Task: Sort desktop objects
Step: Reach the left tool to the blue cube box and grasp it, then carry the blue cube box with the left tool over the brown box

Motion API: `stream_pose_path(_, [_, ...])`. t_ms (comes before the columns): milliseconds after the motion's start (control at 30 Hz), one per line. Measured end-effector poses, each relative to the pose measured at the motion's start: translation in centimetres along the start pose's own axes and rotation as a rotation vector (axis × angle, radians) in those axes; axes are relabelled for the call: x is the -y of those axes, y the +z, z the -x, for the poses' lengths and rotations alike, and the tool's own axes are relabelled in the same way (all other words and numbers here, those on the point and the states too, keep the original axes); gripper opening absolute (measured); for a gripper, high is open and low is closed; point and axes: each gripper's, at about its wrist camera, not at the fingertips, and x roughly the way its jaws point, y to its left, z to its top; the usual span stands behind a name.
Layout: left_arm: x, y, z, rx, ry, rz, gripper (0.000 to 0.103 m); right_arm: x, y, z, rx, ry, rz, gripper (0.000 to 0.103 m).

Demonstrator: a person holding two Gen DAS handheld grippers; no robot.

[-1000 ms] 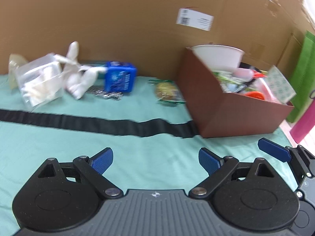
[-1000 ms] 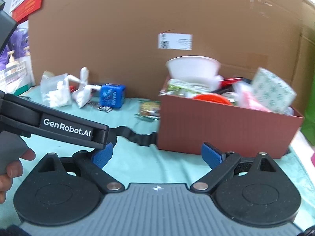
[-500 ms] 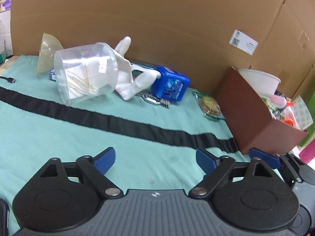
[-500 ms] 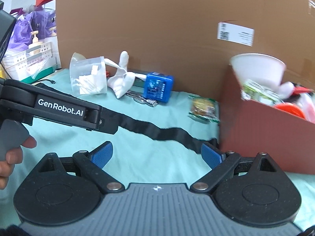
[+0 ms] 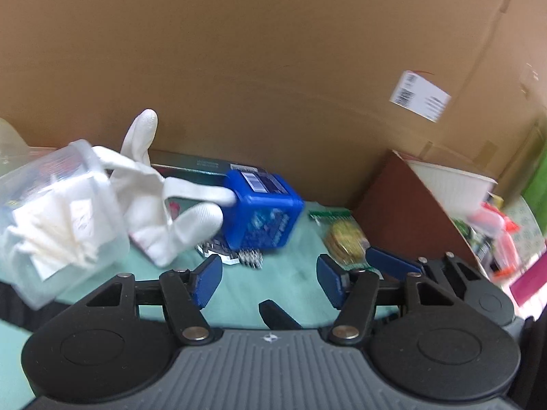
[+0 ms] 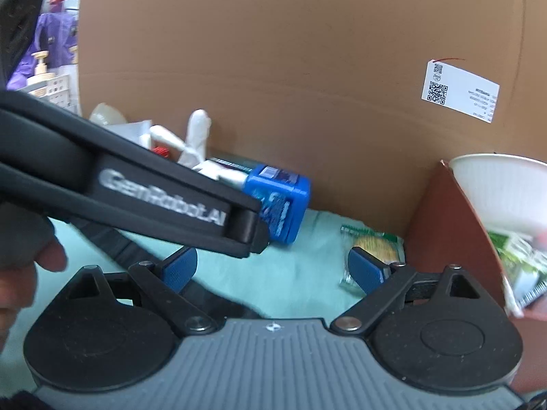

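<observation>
A blue box lies on the green cloth against the cardboard wall, a white glove draped beside it. A clear tub of white sticks lies at the left. A snack packet lies by the brown box. My left gripper is open and empty, just short of the blue box and small metal clips. My right gripper is open and empty; the blue box and snack packet lie ahead of it.
The brown box at the right holds a white bowl and several packets. A cardboard wall closes the back. A black strap crosses the cloth. The left gripper's body crosses the right wrist view.
Both grippers have moved forward toward the blue box and glove, which now look much closer. The view is blurred with motion. Both stay open.
</observation>
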Motion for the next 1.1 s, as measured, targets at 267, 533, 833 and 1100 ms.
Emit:
stream_pose_path(267, [-0.9,2.2,-2.8,0.011,0.008,-0.007,0.063,1.4,1.6,-4.1,0.003,0.004,-0.026,0.091])
stream_pose_path(533, [-1.0,2.7,-5.1,-0.042,-0.062,-0.022,0.064,2.4,2.5,-6.8,0.009,0.039,-0.057,0.074])
stream_pose_path(833, [0.5,1.0,-3.1,-0.034,-0.097,-0.056,0.057,2.5,1.7,-5.5,0.010,0.050,-0.074,0.058])
stream_pose_path(1100, [2.6,-2.0,0.7,-0.025,-0.089,-0.068,0.057,1.9,0.7,-0.9,0.008,0.032,-0.053,0.057])
